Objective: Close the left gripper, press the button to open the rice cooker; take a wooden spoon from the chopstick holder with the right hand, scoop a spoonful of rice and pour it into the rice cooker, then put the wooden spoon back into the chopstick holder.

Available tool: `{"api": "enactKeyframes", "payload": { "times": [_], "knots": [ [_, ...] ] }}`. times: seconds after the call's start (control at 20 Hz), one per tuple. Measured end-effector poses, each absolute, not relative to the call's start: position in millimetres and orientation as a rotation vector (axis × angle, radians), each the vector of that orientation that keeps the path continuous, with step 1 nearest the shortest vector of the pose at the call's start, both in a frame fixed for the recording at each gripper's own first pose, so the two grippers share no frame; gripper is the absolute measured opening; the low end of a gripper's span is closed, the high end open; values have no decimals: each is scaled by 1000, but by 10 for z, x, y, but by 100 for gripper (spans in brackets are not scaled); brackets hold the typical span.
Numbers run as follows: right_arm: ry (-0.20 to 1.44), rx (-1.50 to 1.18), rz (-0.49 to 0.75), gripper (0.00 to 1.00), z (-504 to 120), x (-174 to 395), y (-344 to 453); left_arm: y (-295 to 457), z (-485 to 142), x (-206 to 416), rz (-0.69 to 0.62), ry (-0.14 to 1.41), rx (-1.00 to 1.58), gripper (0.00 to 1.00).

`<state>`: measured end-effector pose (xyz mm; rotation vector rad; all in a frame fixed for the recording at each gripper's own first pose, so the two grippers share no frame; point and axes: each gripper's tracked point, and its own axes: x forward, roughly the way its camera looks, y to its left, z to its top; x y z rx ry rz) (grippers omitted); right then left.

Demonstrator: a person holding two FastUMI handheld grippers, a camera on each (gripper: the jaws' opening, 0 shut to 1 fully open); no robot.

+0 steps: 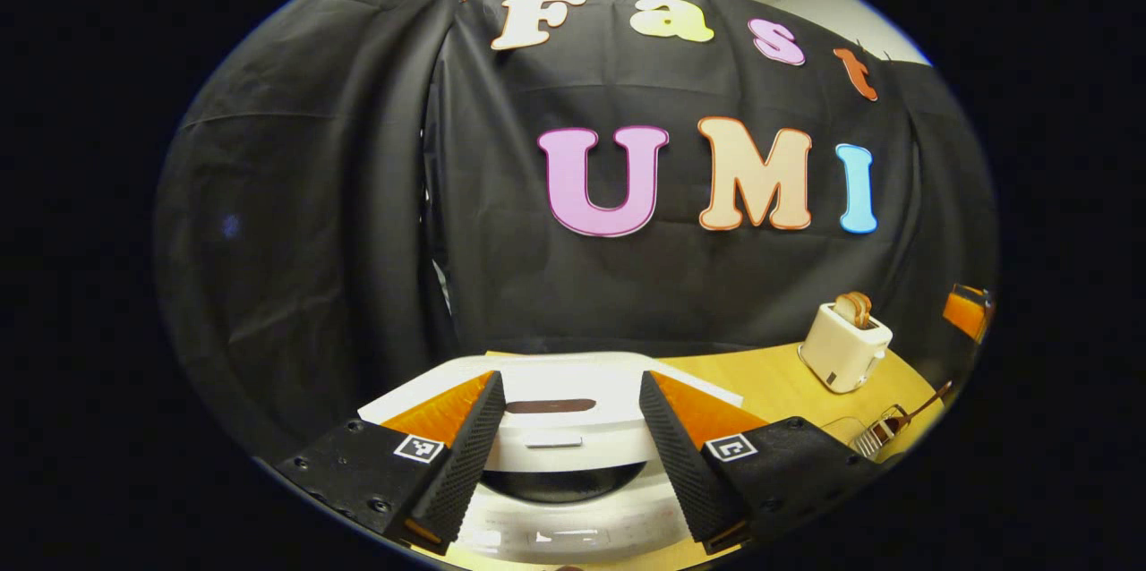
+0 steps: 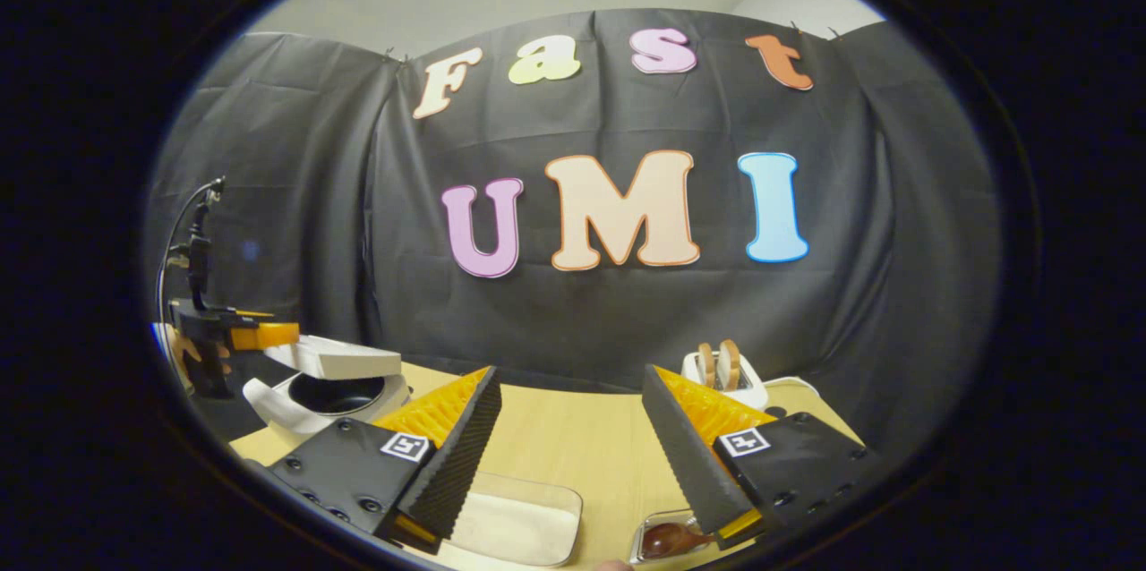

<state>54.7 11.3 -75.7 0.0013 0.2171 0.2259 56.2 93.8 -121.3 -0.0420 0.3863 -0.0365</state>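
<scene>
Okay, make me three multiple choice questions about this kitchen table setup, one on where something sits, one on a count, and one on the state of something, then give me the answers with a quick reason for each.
1. Where is the toaster on the table?
A. At the back, near the black cloth
B. At the front edge, beside the tray
C. On top of the rice cooker

2. How many bread slices stick out of the toaster?
A. None
B. Two
C. Four

3. What state is the rice cooker in?
A. Lid shut
B. Lid raised
C. Lying on its side

Answers:
1. A, the right gripper view shows it far back, against the cloth.
2. B, two brown slices stand in its slots.
3. B, the lid is tipped up and the dark inner pot is exposed.
</scene>
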Motion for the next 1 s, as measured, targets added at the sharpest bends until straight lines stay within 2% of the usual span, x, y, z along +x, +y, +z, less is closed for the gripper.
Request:
{"api": "enactKeyframes", "payload": {
  "times": [0.65, 1.0],
  "knots": [
    [205, -17, 231, 100, -716, 504, 181, 892, -2028, 280, -35, 586, -22, 90],
    [208, -1, 256, 100, -733, 483, 322, 878, -2037, 301, -42, 550, -32, 92]
  ]
}}
